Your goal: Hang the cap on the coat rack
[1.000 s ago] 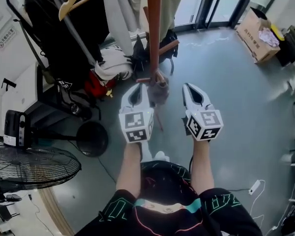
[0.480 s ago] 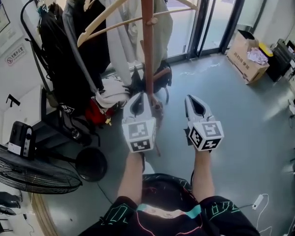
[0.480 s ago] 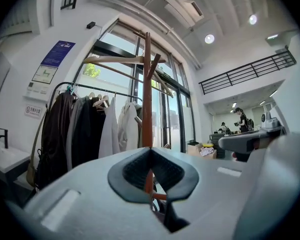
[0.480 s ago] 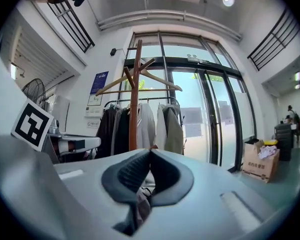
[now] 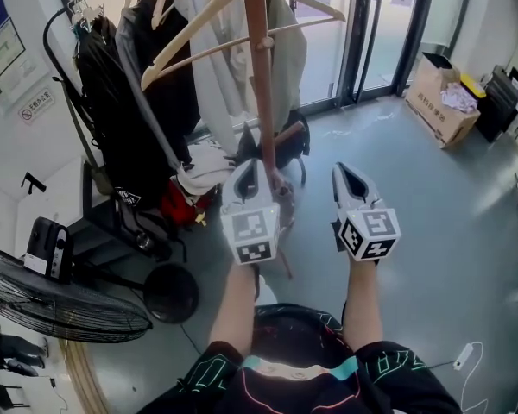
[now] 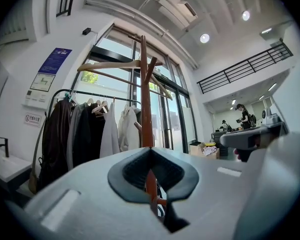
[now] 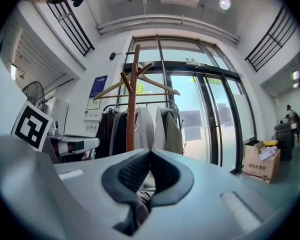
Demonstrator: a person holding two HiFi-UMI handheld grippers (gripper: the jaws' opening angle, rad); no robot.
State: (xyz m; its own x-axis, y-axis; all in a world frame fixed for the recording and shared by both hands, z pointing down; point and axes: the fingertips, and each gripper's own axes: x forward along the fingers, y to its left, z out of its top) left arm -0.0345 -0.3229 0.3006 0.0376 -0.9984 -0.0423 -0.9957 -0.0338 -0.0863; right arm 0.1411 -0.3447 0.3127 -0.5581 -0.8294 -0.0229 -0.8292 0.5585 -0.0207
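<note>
**Task nearly complete.** My left gripper (image 5: 248,169) and right gripper (image 5: 343,169) both have their fingers closed on nothing. Just beyond my left fingers stands the reddish-brown wooden coat rack (image 5: 259,84). The grey-brown fabric cap (image 5: 284,200) seems to hang on its low peg. The hanging looks done, and only drawing back is left.

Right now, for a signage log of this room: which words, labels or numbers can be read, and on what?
Nothing reads clearly enough to quote.
Blue poster on the white wall: print too small.
Small white wall sign below it: characters blurred.
Brown cardboard box by the glass doors: side print too small.
</note>
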